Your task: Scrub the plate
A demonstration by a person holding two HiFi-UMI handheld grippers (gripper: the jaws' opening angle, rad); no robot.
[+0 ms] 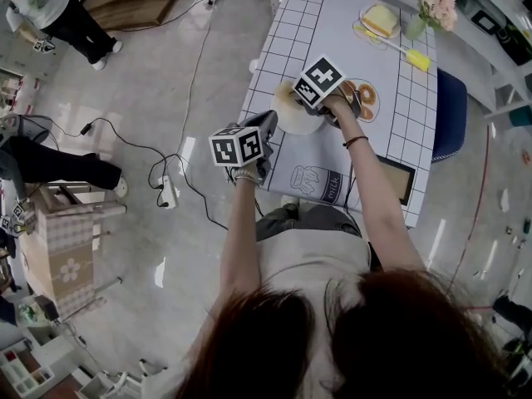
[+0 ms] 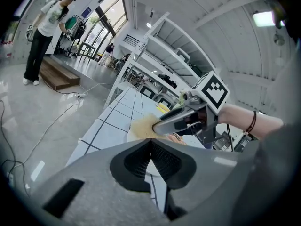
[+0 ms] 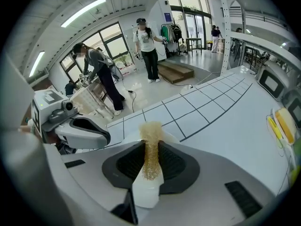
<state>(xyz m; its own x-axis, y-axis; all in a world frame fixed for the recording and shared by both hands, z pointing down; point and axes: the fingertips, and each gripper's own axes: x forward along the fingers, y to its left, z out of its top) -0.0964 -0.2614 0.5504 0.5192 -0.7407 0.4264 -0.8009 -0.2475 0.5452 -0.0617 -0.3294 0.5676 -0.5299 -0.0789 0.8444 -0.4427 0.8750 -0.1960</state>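
Currently the left gripper (image 2: 150,142) is pinching the rim of the white plate (image 1: 298,123), with its jaws all but together. The plate is sitting close to the left edge of the desk (image 1: 332,23). The right gripper (image 3: 151,144) is clamping a yellow scouring pad (image 3: 150,128), and the pad's tip is meeting the plate. That hold is catching only a thin rim, so a hard stroke is probably risking the plate twisting free and sliding off the edge. The pad is also sticking well out, so it may be folding instead of scrubbing.
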